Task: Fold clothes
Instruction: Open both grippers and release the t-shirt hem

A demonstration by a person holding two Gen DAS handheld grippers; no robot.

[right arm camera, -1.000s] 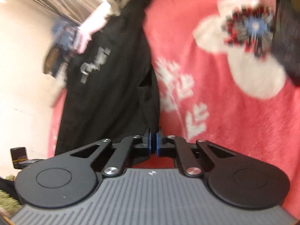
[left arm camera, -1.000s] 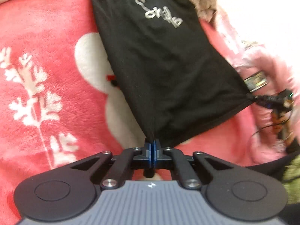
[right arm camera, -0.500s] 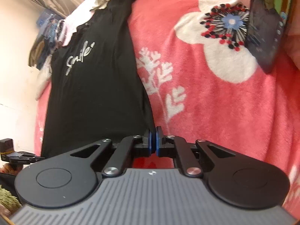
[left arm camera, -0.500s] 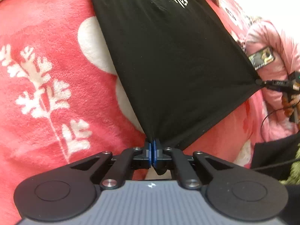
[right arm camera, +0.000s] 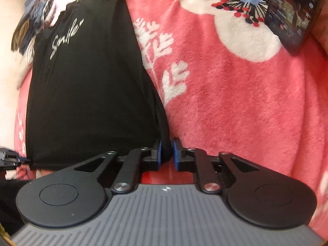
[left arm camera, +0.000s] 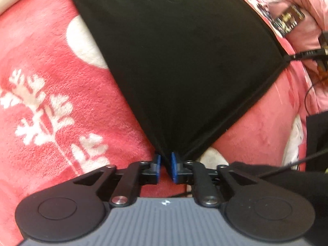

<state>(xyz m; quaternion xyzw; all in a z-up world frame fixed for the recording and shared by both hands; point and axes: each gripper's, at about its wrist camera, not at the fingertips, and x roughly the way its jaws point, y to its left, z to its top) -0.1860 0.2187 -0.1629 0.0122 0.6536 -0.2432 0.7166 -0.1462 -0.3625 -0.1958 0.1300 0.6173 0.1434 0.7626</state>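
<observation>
A black T-shirt [left arm camera: 184,61] with white "Smile" lettering [right arm camera: 65,37] lies spread on a red fleece blanket [left arm camera: 51,102]. My left gripper [left arm camera: 165,168] sits at one bottom hem corner, its blue pads slightly apart with the cloth still between them. My right gripper [right arm camera: 166,153] sits at the other hem corner [right arm camera: 164,135], pads also slightly parted around the cloth. The right gripper's tips show at the far corner in the left wrist view [left arm camera: 303,54], and the left gripper's tips show at the left edge of the right wrist view [right arm camera: 12,157].
The blanket [right arm camera: 235,102] has white flower and leaf prints. A phone [right arm camera: 291,14] lies at the upper right of the right wrist view. Pink fluffy cloth [left arm camera: 297,20] and a cable [left arm camera: 307,94] lie beside the shirt. More clothes [right arm camera: 30,20] are piled beyond the collar.
The shirt has been pulled flat and lowered onto the blanket. Both grippers' pads have parted slightly from fully shut.
</observation>
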